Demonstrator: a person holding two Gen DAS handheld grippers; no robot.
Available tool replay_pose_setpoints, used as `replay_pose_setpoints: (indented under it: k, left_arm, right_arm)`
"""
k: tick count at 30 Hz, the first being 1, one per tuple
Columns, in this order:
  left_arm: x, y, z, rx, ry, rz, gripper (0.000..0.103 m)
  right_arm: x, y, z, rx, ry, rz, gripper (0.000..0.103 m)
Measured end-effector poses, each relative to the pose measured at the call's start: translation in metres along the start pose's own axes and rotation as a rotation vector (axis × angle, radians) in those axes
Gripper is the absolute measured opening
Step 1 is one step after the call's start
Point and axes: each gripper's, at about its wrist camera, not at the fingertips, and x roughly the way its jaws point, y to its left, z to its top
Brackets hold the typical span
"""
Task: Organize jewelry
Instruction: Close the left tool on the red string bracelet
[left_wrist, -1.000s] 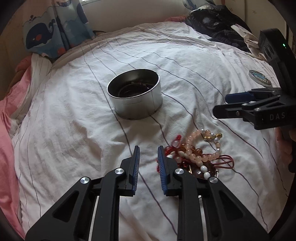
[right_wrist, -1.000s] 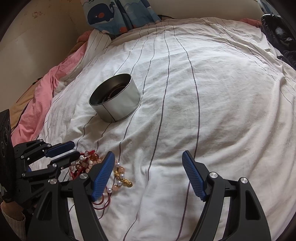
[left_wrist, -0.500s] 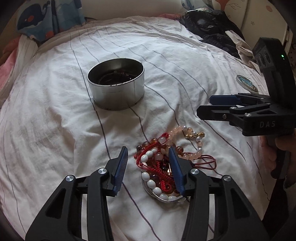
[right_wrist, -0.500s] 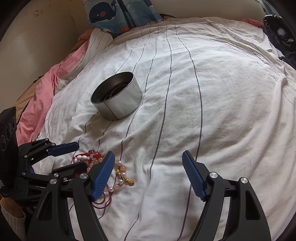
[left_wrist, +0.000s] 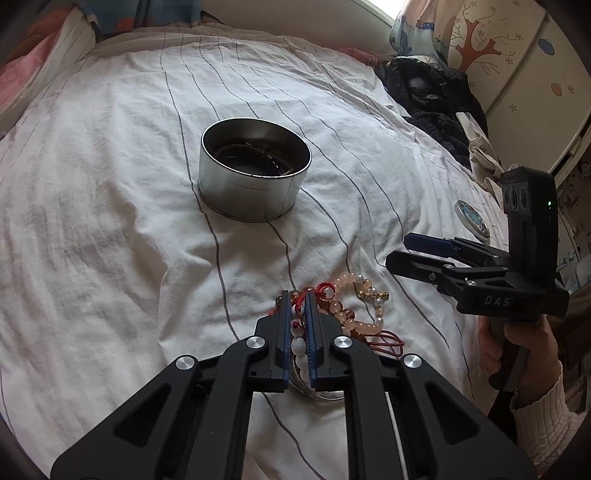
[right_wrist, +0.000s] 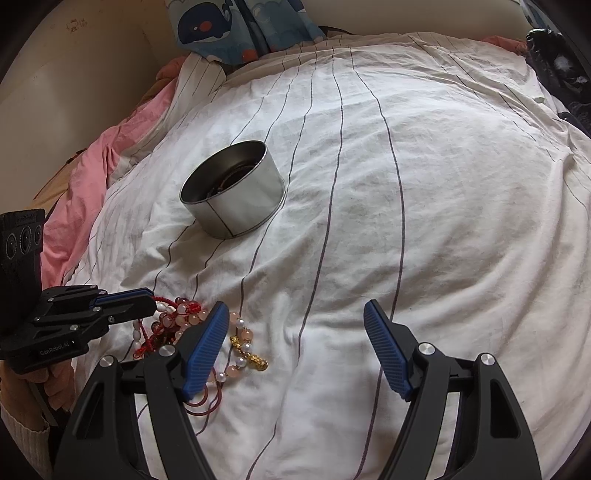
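A tangle of glossy pink, white and gold beaded bracelets on red cord lies on the striped sheet, at 5 o'clock from the round metal tin. The left gripper pinches a white-bead strand; the right gripper gapes wide, empty

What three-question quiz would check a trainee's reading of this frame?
1. True or false: the left hand-held gripper is closed on the white-bead bracelet with red cord.
2. Multiple choice: the right hand-held gripper is A) open and empty, B) shut on beads, C) inside the tin.
3. Fill in: the round silver metal tin stands on the striped white ____.

Key: 1 true; 2 A; 3 bedsheet.
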Motion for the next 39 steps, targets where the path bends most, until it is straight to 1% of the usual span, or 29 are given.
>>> replay_pose_setpoints:
  k: [2,3,5,6,8,9,11,13,18,22,23,24,25,26,27,29,30,31,32,33,34,36,39]
  left_arm:
    - [-0.006,0.003,0.004,-0.020,-0.031,-0.017,0.007]
    - [-0.010,0.006,0.006,-0.042,-0.045,-0.044,0.007]
    - [-0.013,0.013,0.008,-0.074,-0.047,-0.082,0.007]
    - [-0.013,0.016,0.008,-0.078,-0.041,-0.066,0.007]
    - [-0.009,0.017,0.007,-0.053,-0.020,0.034,0.007]
    - [-0.006,0.017,0.007,-0.046,-0.005,0.063,0.007]
    - [-0.005,0.021,0.006,-0.046,0.000,0.069,0.007]
    - [-0.007,0.020,0.006,-0.030,-0.013,0.087,0.007]
    - [-0.014,0.025,0.007,-0.038,-0.033,0.098,0.007]
    - [-0.011,0.023,0.008,-0.021,-0.019,0.083,0.008]
    - [-0.008,0.020,0.007,-0.007,-0.004,0.081,0.009]
    - [-0.005,0.018,0.006,0.003,0.002,0.091,0.018]
    - [-0.001,0.016,0.005,0.012,0.007,0.104,0.033]
    - [0.003,0.014,0.003,0.021,0.010,0.119,0.039]
    - [0.006,0.013,0.003,0.029,0.008,0.133,0.043]
    - [0.013,0.010,0.002,0.046,0.014,0.141,0.043]
    - [0.015,0.009,0.002,0.059,0.021,0.150,0.039]
    - [0.018,0.007,0.001,0.077,0.030,0.167,0.025]
    - [0.020,0.005,0.001,0.097,0.045,0.184,0.016]
    - [0.020,0.003,0.001,0.116,0.048,0.202,0.005]
    - [0.018,0.002,0.001,0.126,0.043,0.207,0.002]
    - [0.008,0.001,0.004,0.127,0.012,0.196,0.002]
    - [-0.011,0.005,0.010,0.083,-0.051,0.162,0.002]
  right_arm:
    - [0.000,0.002,-0.001,-0.012,0.004,0.008,0.072]
    - [0.001,0.004,-0.001,-0.021,0.007,0.011,0.072]
    - [0.003,0.008,-0.002,-0.040,0.022,0.019,0.072]
    - [0.004,0.009,-0.003,-0.048,0.029,0.018,0.072]
    - [0.007,0.012,-0.005,-0.061,0.042,0.015,0.072]
    - [0.008,0.014,-0.005,-0.068,0.047,0.015,0.072]
    - [0.009,0.016,-0.006,-0.077,0.050,0.011,0.072]
    - [0.010,0.017,-0.007,-0.082,0.053,0.008,0.072]
    - [0.010,0.018,-0.007,-0.088,0.057,0.011,0.072]
    - [0.012,0.023,-0.008,-0.112,0.068,0.021,0.072]
    - [0.013,0.025,-0.009,-0.121,0.073,0.021,0.072]
    - [0.014,0.027,-0.010,-0.131,0.077,0.018,0.072]
    - [0.015,0.029,-0.011,-0.141,0.081,0.013,0.072]
    - [0.017,0.031,-0.011,-0.149,0.086,0.010,0.072]
    - [0.018,0.032,-0.012,-0.154,0.089,0.006,0.072]
    - [0.019,0.033,-0.013,-0.162,0.094,0.000,0.072]
    - [0.019,0.033,-0.014,-0.163,0.095,-0.002,0.072]
    - [0.020,0.032,-0.014,-0.163,0.096,-0.002,0.072]
    - [0.020,0.032,-0.013,-0.161,0.097,-0.001,0.072]
    - [0.020,0.031,-0.014,-0.160,0.098,-0.001,0.072]
    - [0.020,0.030,-0.014,-0.158,0.098,-0.001,0.072]
    - [0.020,0.030,-0.014,-0.157,0.097,-0.001,0.072]
    - [0.020,0.031,-0.013,-0.158,0.096,0.000,0.072]
